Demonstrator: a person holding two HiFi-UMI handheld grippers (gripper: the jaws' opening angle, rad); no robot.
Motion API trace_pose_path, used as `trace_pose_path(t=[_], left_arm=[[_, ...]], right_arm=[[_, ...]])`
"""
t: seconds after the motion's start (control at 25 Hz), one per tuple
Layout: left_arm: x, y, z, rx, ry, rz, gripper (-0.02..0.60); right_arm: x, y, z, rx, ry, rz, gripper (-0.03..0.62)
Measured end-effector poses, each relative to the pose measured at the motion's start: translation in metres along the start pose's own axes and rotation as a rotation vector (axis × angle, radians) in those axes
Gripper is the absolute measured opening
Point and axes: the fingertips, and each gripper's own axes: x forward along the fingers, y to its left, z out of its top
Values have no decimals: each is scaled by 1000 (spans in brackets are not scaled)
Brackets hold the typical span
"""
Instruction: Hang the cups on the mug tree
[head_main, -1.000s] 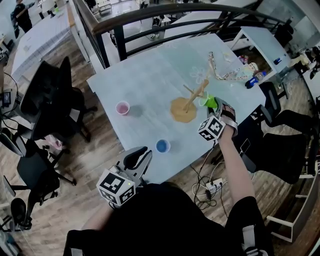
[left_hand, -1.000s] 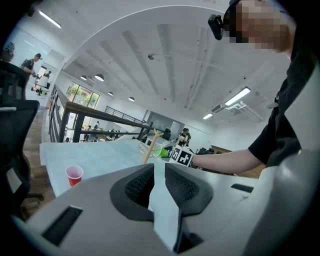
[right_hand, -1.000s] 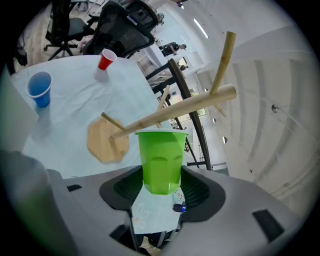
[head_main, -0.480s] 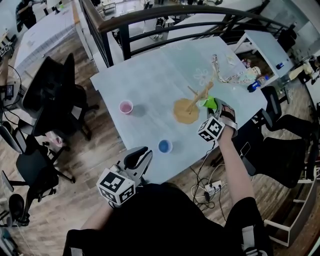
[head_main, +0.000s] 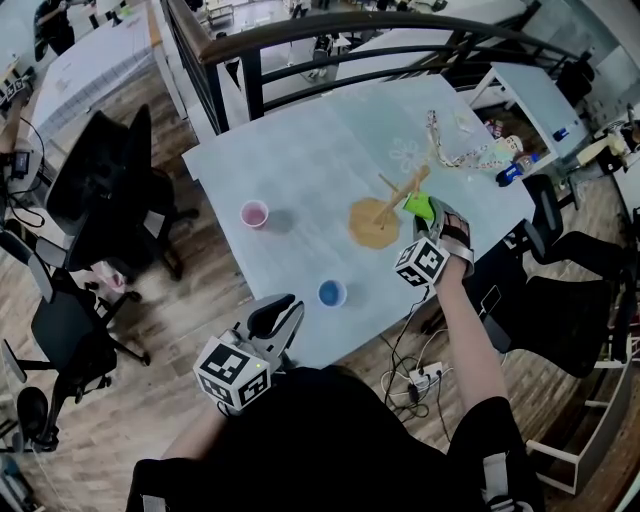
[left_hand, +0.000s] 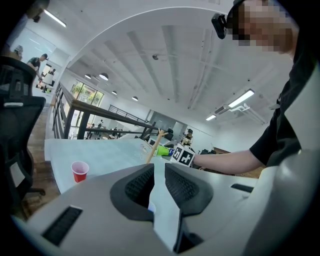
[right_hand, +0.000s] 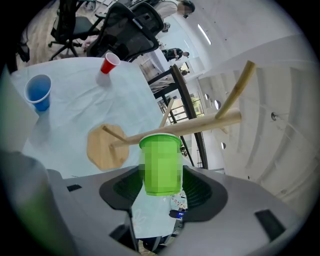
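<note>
Between right gripper (right_hand: 160, 189) jaws: green cup (right_hand: 161, 150), clamped by its sides, held off tabletop (head_main: 310, 160), rim close against mug tree (right_hand: 200, 125) stem. Judged: first cup brought to tree, not yet on peg; none hung. Blue cup (right_hand: 39, 92) and red cup (right_hand: 109, 63) upright on tabletop, well apart, both left to do. Left gripper (left_hand: 159, 182) low near body, jaws barely apart, nothing between. Green cup: tapered, no handle seen; likely goes mouth-first over peg
</note>
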Motion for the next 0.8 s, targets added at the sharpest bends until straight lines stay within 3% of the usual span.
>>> trace_pose_path(t=[0.24,0.44,0.52,0.8], left_arm=[[2,-1,1,-2,2,-12,74],[4,-1,1,2,6,-25,74],[5,-2,1,4,8,-29,74],[5,-3,0,11,12,-46,74]], right_arm=[[-10,-3,4,19,-27,-12,255],[-31,-16,10,109,-73,-34,255],[-41,-23,13,185,-104,-30,256],[-86,-35,29,626,-272,87,255]])
